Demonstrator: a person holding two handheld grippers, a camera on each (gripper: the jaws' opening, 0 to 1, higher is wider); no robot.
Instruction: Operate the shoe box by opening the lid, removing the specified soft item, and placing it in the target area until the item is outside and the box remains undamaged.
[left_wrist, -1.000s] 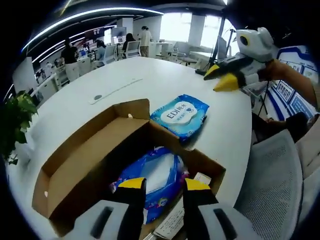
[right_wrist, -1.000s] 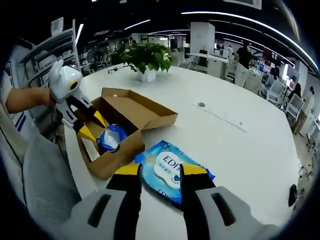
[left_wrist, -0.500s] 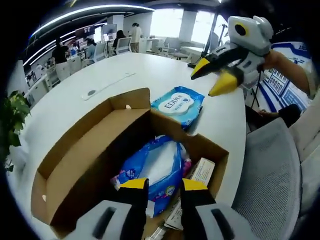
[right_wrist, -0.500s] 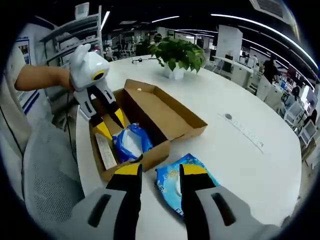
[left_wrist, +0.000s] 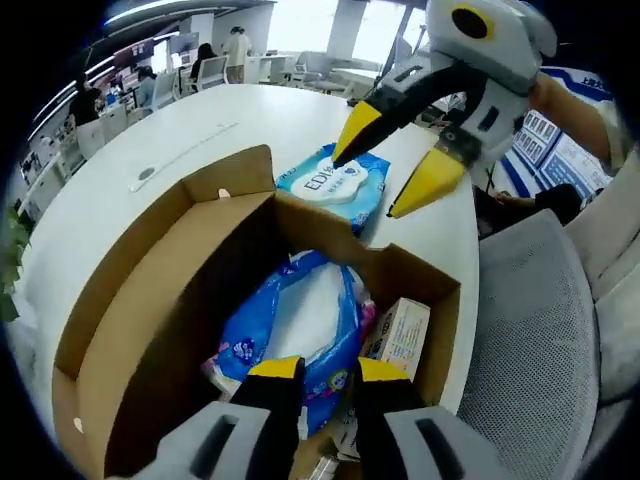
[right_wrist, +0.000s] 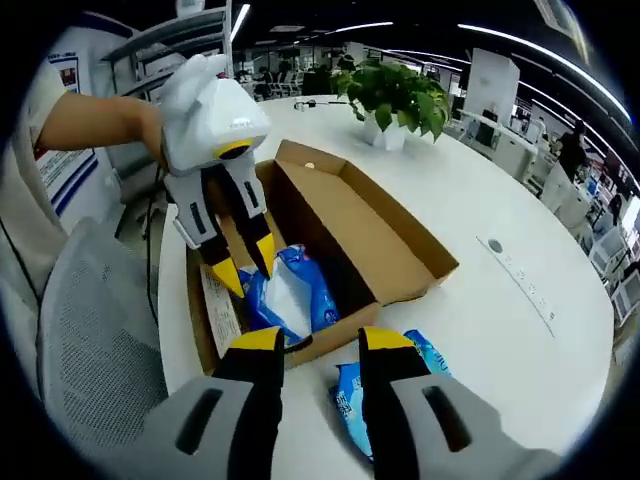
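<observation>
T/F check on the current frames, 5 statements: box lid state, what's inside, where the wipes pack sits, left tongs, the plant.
1. The shoe box has its lid open. True.
2. A blue and white soft pack lies inside the box. True.
3. The wipes pack lies inside the box. False: it lies on the white table, outside the box's wall.
4. The left tongs are shut on the soft pack. False: their tips are apart, poised over the pack in the box.
5. The potted plant stands inside the box. False: it stands on the table beyond the box.
</observation>
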